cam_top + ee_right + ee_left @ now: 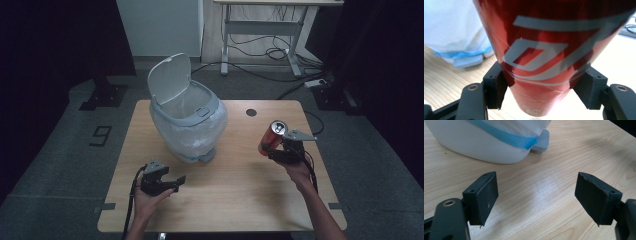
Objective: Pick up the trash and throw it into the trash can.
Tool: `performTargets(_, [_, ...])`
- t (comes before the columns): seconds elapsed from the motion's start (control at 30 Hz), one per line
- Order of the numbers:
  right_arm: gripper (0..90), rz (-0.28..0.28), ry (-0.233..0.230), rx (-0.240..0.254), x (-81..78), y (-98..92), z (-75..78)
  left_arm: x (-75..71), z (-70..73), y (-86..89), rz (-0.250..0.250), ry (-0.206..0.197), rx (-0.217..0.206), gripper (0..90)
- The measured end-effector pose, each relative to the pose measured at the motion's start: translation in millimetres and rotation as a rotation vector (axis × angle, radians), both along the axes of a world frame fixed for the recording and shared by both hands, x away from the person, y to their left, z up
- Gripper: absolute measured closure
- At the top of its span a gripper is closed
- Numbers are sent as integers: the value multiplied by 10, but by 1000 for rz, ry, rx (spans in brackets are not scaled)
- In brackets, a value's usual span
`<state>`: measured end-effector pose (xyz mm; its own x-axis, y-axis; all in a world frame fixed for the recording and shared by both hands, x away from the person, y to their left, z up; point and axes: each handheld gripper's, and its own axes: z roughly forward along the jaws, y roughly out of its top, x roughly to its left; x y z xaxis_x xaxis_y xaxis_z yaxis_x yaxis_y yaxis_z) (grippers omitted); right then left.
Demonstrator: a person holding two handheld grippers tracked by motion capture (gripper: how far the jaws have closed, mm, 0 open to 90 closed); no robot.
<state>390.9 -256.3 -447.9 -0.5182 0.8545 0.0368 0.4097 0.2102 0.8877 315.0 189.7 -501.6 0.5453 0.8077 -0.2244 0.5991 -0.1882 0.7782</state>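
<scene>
A red drink can (272, 137) with white lettering is held above the table's right side, tilted slightly. My right gripper (278, 151) is shut on its lower part; in the right gripper view both jaws press the can (544, 50) from either side. A small white pedal bin (188, 121) lined with a clear bag stands at the table's back middle, its lid (170, 77) flipped up. My left gripper (172, 183) rests low near the front left, open with nothing between the jaws. In the left gripper view the bin's base (481, 145) and pedal (542, 141) lie just ahead.
The light wooden table (235, 200) has a dark round grommet (251, 112) near its back edge. Beyond the table, on the grey floor, stand a desk frame (260, 35) and loose cables (280, 75). Bare tabletop lies between the two grippers.
</scene>
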Motion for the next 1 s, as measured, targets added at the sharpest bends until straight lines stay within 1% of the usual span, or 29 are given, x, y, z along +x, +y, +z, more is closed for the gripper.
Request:
performTargets(0.07, [333, 4, -9, 8, -19, 1, 59, 1, -1, -5, -3, 2, 1, 186])
performTargets(0.1, [333, 14, -28, 21, -41, 7, 134, 1, -2, -7, -5, 3, 1, 186])
performTargets(0.17, [333, 20, -34, 26, -48, 10, 161, 1, -2, -8, -5, 4, 1, 186])
performTargets(0.37, [333, 51, -66, 68, -99, 54, 391, 4, -1, 6, -1, 5, -2, 186])
performTargets(0.5, [333, 60, -89, 78, -125, 109, 530, 7, -9, 2, -1, 10, -1, 186])
performTargets(0.7, [332, 81, -123, 80, -146, 212, 746, 10, -17, -3, 0, 17, -2, 186])
performTargets(0.73, [332, 87, -136, 83, -145, 247, 834, 11, -19, -3, 0, 17, -2, 186])
performTargets(0.77, [332, 87, -136, 83, -145, 247, 834, 11, -20, -2, 1, 18, -3, 186])
performTargets(1.0, [332, 100, -157, 88, -128, 356, 1046, 12, -20, 4, 3, 23, -3, 188])
